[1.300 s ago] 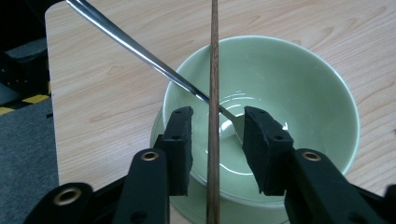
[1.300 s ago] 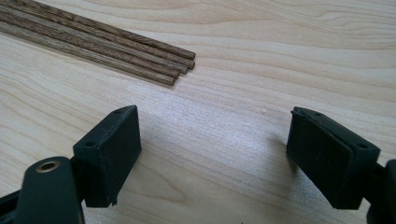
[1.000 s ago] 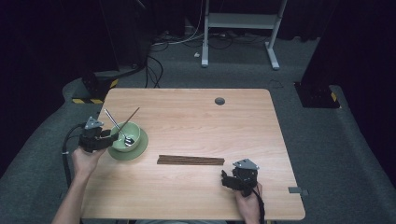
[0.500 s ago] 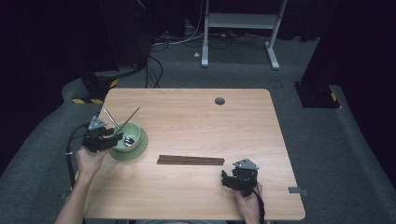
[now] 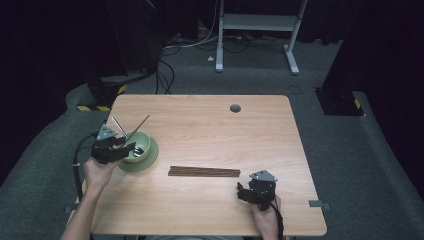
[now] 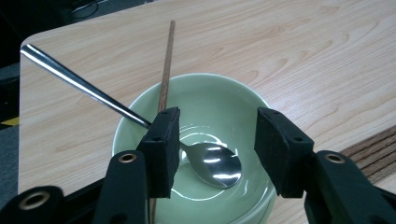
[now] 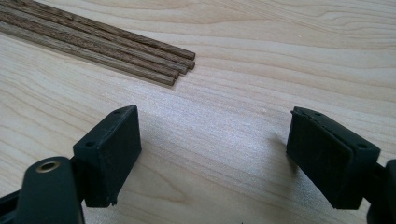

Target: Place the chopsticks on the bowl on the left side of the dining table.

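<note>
The single chopstick leaning in the green bowl is what my left tool is busy with. It is a thin, stiff wooden stick, very light, with a bit of grain for grip, but narrow enough to roll or pivot between flat pads. It slopes up and away from my left jaw, its lower end dropping behind that jaw into the bowl. I would take it low on the shaft, just above the rim, where it is nearest the tool. Beside it lies a metal spoon, its scoop directly between my jaws at the bottom of the bowl, its handle running off beyond the left jaw. That one is smooth and would slip. The bowl looks glazed and breakable, so I would not knock it.

My left tool stands about half spread and its jaws have just been opening; the pads press on nothing, though the left pad sits right against the chopstick.

My right tool is spread wide and low over the bare desk, holding nothing. The remaining chopsticks lie bundled ahead of it, off toward its left jaw, near but apart.
</note>
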Demonstrator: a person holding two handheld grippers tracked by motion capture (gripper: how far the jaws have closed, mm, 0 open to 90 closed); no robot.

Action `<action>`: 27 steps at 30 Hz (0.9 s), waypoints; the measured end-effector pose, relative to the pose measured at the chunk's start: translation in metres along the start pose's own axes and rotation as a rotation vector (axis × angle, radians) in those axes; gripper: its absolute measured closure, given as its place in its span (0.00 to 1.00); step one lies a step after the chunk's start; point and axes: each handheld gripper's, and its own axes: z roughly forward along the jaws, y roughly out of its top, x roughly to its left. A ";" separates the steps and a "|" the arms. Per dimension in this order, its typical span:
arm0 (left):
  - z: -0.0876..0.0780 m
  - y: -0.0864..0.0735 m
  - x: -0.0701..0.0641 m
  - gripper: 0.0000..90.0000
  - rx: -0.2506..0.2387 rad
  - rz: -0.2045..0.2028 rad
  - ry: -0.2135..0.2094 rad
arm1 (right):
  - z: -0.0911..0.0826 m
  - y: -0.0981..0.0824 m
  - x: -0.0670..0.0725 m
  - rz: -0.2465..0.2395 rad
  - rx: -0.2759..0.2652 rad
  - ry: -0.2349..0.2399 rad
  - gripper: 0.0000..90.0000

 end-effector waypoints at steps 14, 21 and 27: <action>0.001 0.008 -0.015 0.54 -0.016 0.027 -0.032 | 0.000 0.000 0.000 0.000 0.000 0.000 0.19; 0.001 0.010 -0.020 0.54 -0.027 0.028 -0.055 | 0.000 0.000 0.000 0.001 0.000 0.000 0.19; 0.002 0.011 -0.025 0.54 -0.024 0.048 -0.067 | 0.000 0.000 0.000 0.001 0.000 0.000 0.19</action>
